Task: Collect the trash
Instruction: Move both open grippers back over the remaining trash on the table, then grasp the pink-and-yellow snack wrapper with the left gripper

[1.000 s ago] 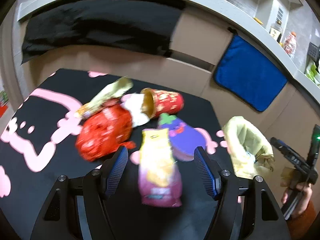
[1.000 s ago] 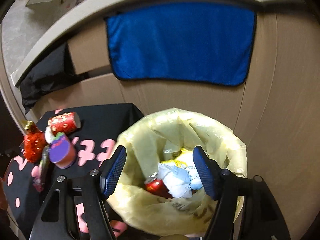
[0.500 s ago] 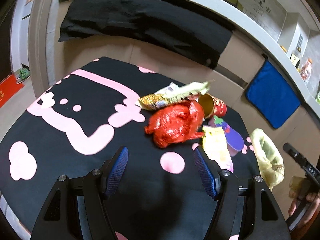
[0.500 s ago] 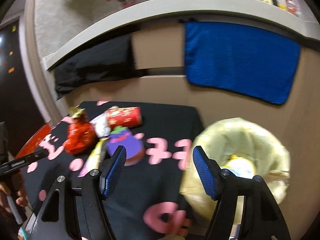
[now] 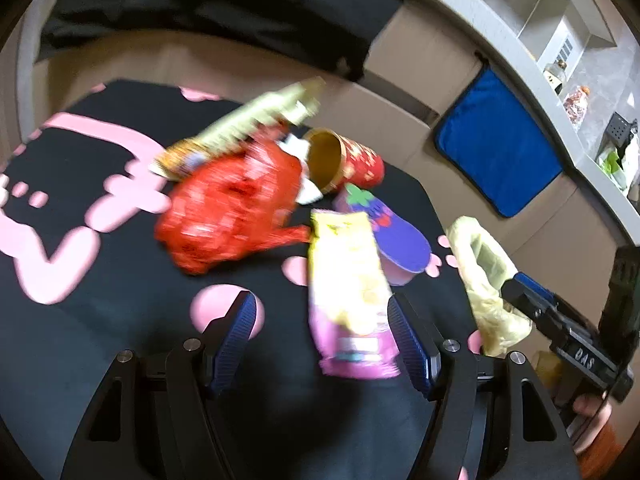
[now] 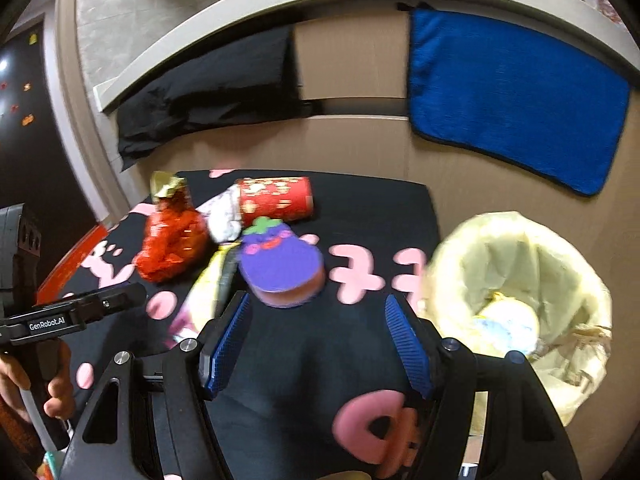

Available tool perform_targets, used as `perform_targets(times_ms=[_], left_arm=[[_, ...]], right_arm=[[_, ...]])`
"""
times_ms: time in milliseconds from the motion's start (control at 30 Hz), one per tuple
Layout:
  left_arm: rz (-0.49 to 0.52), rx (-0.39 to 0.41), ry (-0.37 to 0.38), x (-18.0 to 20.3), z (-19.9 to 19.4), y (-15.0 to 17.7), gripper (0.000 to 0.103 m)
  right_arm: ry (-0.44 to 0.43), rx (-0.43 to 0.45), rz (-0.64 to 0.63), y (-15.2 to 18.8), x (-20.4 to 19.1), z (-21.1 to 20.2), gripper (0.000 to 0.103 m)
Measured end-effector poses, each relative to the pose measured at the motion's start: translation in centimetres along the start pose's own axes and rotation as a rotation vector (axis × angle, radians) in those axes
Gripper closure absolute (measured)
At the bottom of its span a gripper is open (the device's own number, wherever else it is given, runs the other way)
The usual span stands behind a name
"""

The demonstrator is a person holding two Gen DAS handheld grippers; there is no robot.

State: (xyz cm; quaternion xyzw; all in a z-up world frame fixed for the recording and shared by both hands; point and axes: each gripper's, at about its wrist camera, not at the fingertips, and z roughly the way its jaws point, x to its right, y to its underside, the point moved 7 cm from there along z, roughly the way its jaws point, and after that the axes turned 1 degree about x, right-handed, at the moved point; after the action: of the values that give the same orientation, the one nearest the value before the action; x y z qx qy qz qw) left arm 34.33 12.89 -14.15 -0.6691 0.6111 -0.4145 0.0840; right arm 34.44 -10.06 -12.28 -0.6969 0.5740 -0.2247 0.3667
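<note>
While both sets of jaws stand spread wide with nothing between them, we see the trash gathered on a black cloth with pink cartoon print (image 5: 72, 320). In the left wrist view, our left gripper (image 5: 322, 340) fills the bottom of the frame, its blue ribbed pads (image 5: 236, 332) apart, and a yellow and pink snack bag (image 5: 348, 292) lies just ahead of it, reaching down between the pads toward the right one without clearly touching it. Left of centre sits a crumpled red foil wrapper (image 5: 232, 212), with a long gold wrapper (image 5: 256, 120) lying against its upper edge. A red paper cup (image 5: 344, 164) lies on its side at centre, mouth toward the camera, and a purple eggplant-shaped container (image 5: 384, 232) rests just below it, touching the snack bag's right edge. At the right of that frame a bin lined with a pale yellow bag (image 5: 484, 272) stands beside the cloth, and our right gripper (image 5: 568, 332) shows at the lower right edge. In the right wrist view, our right gripper (image 6: 318, 344) sits over bare cloth at the bottom, the eggplant container (image 6: 280, 268) just above its pads, the red cup (image 6: 276, 200) and red wrapper (image 6: 172, 240) further up and left. The lined bin (image 6: 520, 280) fills the right side, with pale crumpled trash (image 6: 504, 324) inside. A blue towel (image 6: 512, 92) hangs at upper right, a black cloth (image 6: 208, 92) at upper left.
</note>
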Motion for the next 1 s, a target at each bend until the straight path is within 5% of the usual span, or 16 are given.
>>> perform_targets(times_ms=[300,467,733,1000], left_arm=[[-0.043,-0.016,-0.162,0.6,5.4,-0.2,0.038],[-0.064,-0.049,-0.175,0.6,6.7,0.0,0.038],[0.0,-0.056,-0.155,1.3,5.8,0.4,0.079],[-0.008,0.026,-0.124,-1.8,-1.0,-0.3,0.086]], right_arm=[[-0.002,-0.008,0.084,1.3,3.9,0.0,0.037],[-0.012,-0.019,0.108,2.0,4.9,0.4,0.037],[-0.045,-0.033,0.091,1.7,4.1,1.5,0.037],[-0.09,-0.015,-0.021,-1.8,-0.2,3.1,0.037]])
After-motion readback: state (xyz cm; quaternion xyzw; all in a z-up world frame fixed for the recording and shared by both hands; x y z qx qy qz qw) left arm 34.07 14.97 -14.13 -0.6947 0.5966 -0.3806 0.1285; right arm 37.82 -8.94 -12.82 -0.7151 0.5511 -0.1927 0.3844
